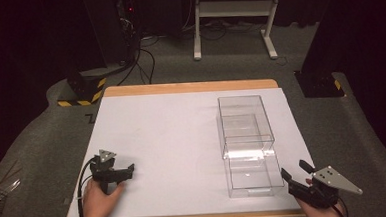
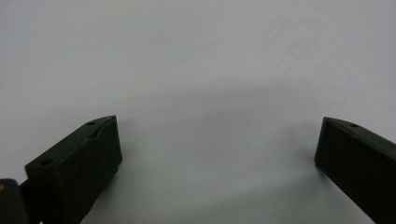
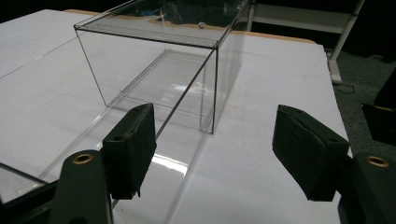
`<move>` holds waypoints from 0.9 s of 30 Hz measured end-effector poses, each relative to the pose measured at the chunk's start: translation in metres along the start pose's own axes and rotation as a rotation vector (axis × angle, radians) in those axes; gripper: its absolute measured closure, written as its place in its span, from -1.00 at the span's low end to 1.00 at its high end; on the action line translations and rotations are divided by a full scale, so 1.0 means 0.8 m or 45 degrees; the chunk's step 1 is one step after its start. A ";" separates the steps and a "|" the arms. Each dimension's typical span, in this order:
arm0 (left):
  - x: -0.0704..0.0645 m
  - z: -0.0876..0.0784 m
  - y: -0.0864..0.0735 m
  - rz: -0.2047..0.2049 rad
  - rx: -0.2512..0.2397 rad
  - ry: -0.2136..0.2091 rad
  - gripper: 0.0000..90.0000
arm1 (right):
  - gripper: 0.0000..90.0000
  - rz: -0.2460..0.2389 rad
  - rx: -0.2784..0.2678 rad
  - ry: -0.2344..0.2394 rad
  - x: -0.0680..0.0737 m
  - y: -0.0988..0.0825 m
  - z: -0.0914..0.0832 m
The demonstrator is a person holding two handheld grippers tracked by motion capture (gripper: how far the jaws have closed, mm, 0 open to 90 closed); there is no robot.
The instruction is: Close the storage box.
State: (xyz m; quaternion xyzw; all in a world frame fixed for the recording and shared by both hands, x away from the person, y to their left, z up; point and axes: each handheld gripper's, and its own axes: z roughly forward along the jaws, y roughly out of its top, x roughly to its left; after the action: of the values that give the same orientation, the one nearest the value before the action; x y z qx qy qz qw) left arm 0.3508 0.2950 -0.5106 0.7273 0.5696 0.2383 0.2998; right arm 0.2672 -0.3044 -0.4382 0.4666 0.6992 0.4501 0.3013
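A clear plastic box [image 1: 245,118] stands on the right half of the white tabletop [image 1: 167,125]. Its clear drawer [image 1: 252,173] is pulled out toward the front edge. My right gripper [image 1: 293,169] is just right of the drawer's front corner, open and holding nothing. In the right gripper view the jaws [image 3: 212,135] are spread, with the box [image 3: 154,70] ahead and the drawer floor [image 3: 173,154] below between them. My left gripper [image 1: 126,172] rests at the front left, far from the box, open over bare white surface [image 2: 217,140].
The table's wooden rim [image 1: 190,87] shows along the far edge. Beyond it, on grey carpet, stand a white desk frame [image 1: 233,16] and dark equipment with cables [image 1: 127,37]. A black and yellow striped base [image 1: 82,89] sits at the far left.
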 end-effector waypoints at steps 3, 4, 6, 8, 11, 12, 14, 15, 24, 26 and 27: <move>0.000 0.000 0.000 0.003 0.001 0.001 -0.98 | -0.33 0.007 -0.001 0.018 0.003 -0.002 -0.005; 0.000 0.000 0.000 0.002 0.000 0.001 -0.98 | -0.33 -0.001 0.000 0.021 0.005 -0.003 -0.007; 0.000 0.000 0.000 0.003 0.000 0.001 -0.98 | -0.33 0.001 0.001 0.027 0.007 -0.004 -0.009; 0.000 0.000 0.000 0.003 0.000 0.001 -0.98 | -0.33 0.005 -0.002 0.045 0.011 -0.007 -0.015; 0.000 0.000 0.000 -0.001 0.000 -0.001 -0.98 | -0.33 0.004 -0.004 0.061 0.018 -0.010 -0.023; 0.000 0.000 0.000 0.002 0.000 0.000 -0.98 | -0.33 0.008 -0.006 0.066 0.020 -0.012 -0.024; 0.000 0.000 0.000 -0.002 0.000 -0.001 -0.98 | -0.33 0.010 0.001 0.078 0.022 -0.013 -0.025; 0.000 0.000 0.000 0.000 0.000 0.000 -0.98 | -0.33 0.013 0.006 0.084 0.023 -0.014 -0.026; 0.000 0.000 0.000 0.002 0.001 0.000 -0.98 | -0.34 0.032 0.013 0.127 0.021 -0.017 -0.027; 0.000 0.000 0.000 0.003 0.001 0.000 -0.98 | -0.34 0.033 0.014 0.133 0.020 -0.017 -0.026; 0.000 0.000 0.000 0.002 0.001 0.001 -0.98 | -0.34 0.033 0.015 0.136 0.020 -0.017 -0.026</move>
State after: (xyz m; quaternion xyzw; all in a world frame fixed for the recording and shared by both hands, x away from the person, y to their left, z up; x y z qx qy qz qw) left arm 0.3509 0.2952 -0.5105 0.7279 0.5690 0.2386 0.2992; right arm 0.2382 -0.2988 -0.4423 0.4527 0.7107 0.4743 0.2548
